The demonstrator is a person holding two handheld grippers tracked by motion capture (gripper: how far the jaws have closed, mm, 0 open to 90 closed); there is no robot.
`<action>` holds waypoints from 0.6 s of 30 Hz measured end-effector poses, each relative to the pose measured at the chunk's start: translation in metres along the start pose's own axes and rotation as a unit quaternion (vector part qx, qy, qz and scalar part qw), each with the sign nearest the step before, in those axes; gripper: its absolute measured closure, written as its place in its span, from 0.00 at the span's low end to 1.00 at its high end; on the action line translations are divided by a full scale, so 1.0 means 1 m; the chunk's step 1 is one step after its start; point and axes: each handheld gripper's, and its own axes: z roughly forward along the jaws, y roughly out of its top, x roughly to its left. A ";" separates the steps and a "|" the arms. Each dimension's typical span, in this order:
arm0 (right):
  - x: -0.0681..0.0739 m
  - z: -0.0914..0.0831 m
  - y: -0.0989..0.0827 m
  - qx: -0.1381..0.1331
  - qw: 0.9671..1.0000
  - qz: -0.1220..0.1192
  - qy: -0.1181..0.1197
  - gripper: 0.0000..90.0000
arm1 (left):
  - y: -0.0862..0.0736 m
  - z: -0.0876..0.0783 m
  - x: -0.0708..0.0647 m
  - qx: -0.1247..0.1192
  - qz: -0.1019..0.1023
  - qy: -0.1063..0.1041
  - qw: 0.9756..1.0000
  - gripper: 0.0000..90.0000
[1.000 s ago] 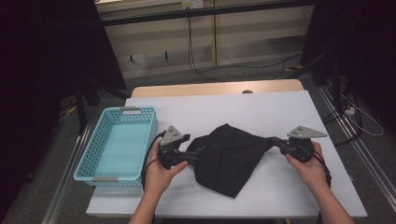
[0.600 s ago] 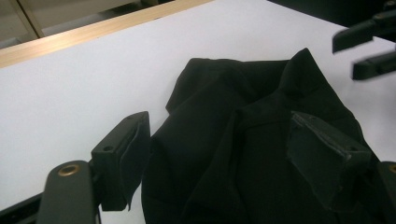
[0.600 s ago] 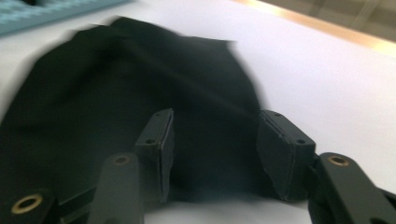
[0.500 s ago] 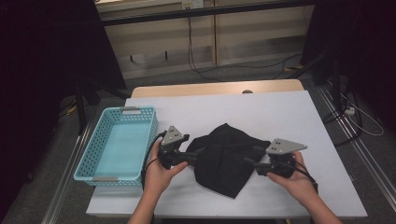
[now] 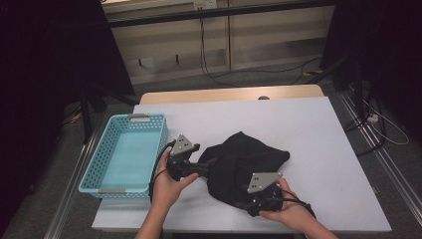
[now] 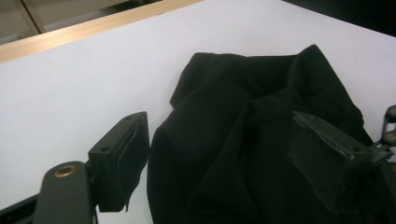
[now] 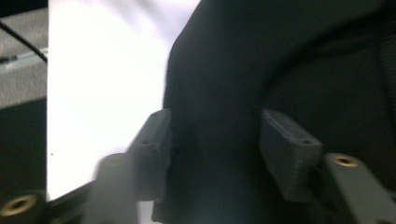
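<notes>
A: Light blue perforated plastic basket point(image 5: 124, 154) at the left edge of the white table point(image 5: 323, 144); nothing inside but its bare pale floor.

B: Crumpled black cloth garment point(image 5: 246, 164) out on the table, right of the basket and apart from it; bunched into folds, not in any container.

A: Left gripper point(image 5: 201, 168) at the garment's left edge; jaws spread wide in the left gripper view, black fabric point(image 6: 243, 154) lying between them, pads not pressing on it.

B: Right gripper point(image 5: 249, 201) at the garment's near edge, low by the table's front; jaws just opened further, apart in the right gripper view, fold of cloth point(image 7: 219, 154) between them, no squeeze visible.
</notes>
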 end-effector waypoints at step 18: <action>-0.042 -0.035 0.000 -0.076 0.994 0.069 -0.046 0.99 | -0.001 0.002 -0.002 0.002 -0.002 -0.008 1.000 0.23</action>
